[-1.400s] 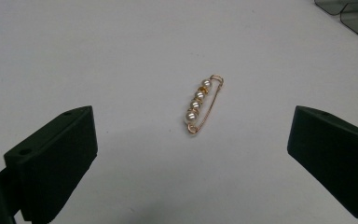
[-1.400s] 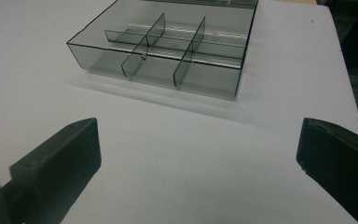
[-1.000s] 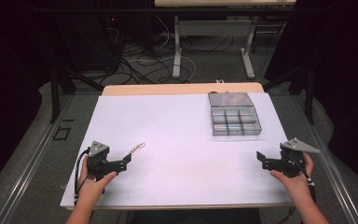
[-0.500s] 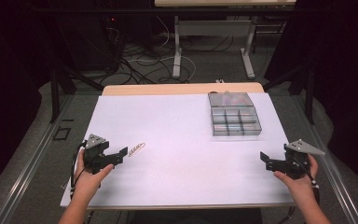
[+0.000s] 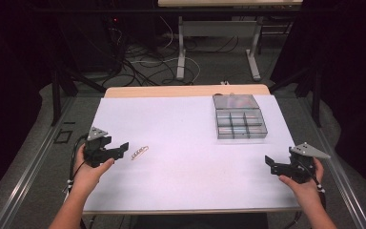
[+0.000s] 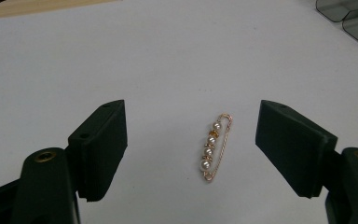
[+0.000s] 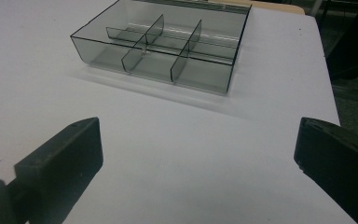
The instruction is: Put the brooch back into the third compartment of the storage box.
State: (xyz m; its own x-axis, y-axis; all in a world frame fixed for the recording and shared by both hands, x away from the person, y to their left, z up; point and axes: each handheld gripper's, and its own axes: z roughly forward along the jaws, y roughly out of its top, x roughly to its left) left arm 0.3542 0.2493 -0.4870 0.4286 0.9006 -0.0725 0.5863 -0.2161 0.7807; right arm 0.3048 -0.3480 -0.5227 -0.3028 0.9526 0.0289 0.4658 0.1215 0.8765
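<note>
A gold-coloured pin (image 6: 214, 147) lies flat on the white table (image 5: 181, 186), well apart from the divided box (image 5: 239, 123) and toward the person's left of it. In the left gripper view the pin is a slim, elongated safety-pin shape of thin gold wire, with a row of four small white pearl-like beads strung along one side and tiny gold spacers between them; the largest bead sits at the near end, and the wire closes in a small loop there. The pin rests apart from both jaws, roughly midway in the gap between them. The left gripper (image 5: 122, 150), held in the person's left hand (image 5: 89, 169), sits just beside the pin on the side away from the box, its jaws spread wide and holding nothing. The box is a smoky, clear plastic tray with straight walls and inner dividers forming a grid of compartments; the compartments seen in the right gripper view look bare. The right gripper (image 5: 270, 163), held in the right hand (image 5: 305, 183), is near the box on the person's side of it, off its right corner, jaws likewise spread wide and holding nothing.
</note>
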